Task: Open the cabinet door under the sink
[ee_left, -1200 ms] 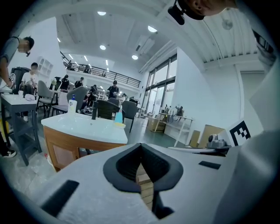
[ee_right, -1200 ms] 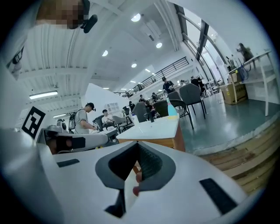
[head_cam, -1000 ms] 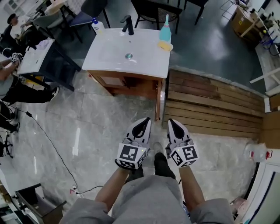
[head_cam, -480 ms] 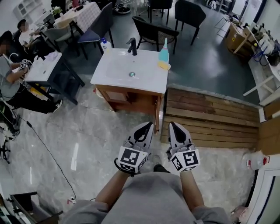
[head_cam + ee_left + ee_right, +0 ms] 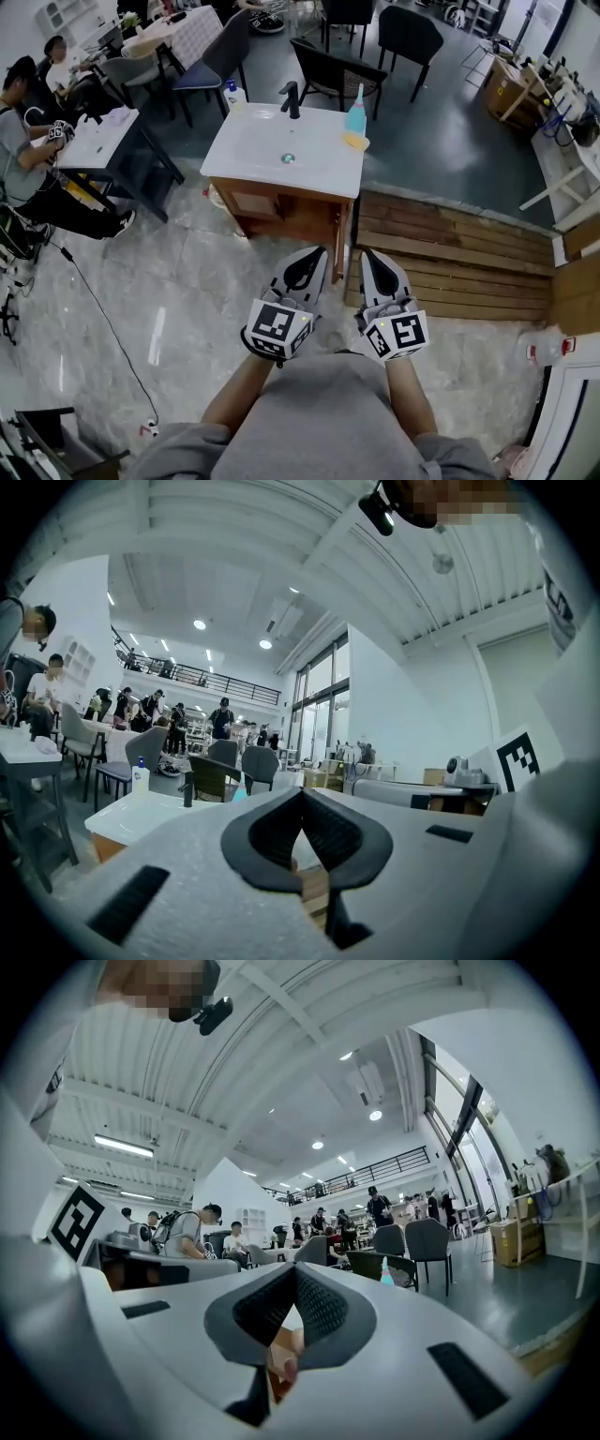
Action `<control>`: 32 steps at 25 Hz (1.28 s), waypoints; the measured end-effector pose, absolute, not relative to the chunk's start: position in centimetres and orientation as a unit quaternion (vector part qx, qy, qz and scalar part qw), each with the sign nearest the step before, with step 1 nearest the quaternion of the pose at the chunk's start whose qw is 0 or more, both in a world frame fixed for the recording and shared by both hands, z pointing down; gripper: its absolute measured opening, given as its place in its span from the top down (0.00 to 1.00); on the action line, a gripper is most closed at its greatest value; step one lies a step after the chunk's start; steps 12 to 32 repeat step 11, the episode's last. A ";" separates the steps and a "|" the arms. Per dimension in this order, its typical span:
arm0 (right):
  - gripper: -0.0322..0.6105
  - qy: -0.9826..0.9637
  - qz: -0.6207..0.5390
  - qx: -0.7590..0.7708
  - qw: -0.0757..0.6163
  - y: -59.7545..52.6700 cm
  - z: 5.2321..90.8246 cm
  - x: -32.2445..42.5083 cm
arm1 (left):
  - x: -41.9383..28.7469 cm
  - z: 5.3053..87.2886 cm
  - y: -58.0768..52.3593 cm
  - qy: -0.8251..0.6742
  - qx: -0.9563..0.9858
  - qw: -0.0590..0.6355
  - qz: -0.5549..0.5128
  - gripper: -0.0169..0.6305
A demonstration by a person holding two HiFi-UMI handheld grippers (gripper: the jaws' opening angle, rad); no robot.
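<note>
Cabinet door (image 5: 259, 202) sits in the front of a reddish-brown wooden unit under the white sink (image 5: 281, 141). The head view sees it steeply from above, so only a narrow strip of its panel shows, and it looks flush with the front. That front faces the person across the pale stone floor (image 5: 178, 281), with its long side running left to right along the sink's near edge. On the sink stand a black faucet (image 5: 292, 98), a white pump bottle (image 5: 233, 94), a blue bottle (image 5: 356, 111) and a yellow sponge (image 5: 354, 141); any print on them is too small to read. The left gripper (image 5: 317, 253) and right gripper (image 5: 367, 254) hang side by side close to the person's body, well apart from the cabinet, with black-and-white square markers on their cubes.

In the left gripper view, the left gripper (image 5: 301, 794) has its jaws pressed together at the tips with nothing between them. The sink (image 5: 141, 816) lies off to the left, a strip of wood showing beneath it.

In the right gripper view, the right gripper (image 5: 295, 1270) is likewise closed tip to tip and empty, and the blue bottle (image 5: 387, 1272) stands beyond it.
</note>
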State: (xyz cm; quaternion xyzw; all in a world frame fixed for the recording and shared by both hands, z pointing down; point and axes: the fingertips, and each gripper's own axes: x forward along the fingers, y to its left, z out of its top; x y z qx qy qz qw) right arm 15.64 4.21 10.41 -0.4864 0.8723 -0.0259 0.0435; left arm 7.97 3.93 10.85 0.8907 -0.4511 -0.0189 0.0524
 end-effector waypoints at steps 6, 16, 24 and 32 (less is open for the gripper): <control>0.94 0.875 -0.026 -0.481 0.048 4.3 10.7 14.9 | 7.0 11.3 4.2 -0.458 0.887 0.051 -0.018 0.96; 0.94 0.878 -0.024 -0.476 0.041 4.3 10.6 14.1 | 6.3 11.6 4.3 -0.461 0.886 0.058 -0.017 0.96; 0.94 0.878 -0.024 -0.476 0.041 4.3 10.6 14.1 | 6.3 11.6 4.3 -0.461 0.886 0.058 -0.017 0.96; 0.94 0.878 -0.024 -0.476 0.041 4.3 10.6 14.1 | 6.3 11.6 4.3 -0.461 0.886 0.058 -0.017 0.96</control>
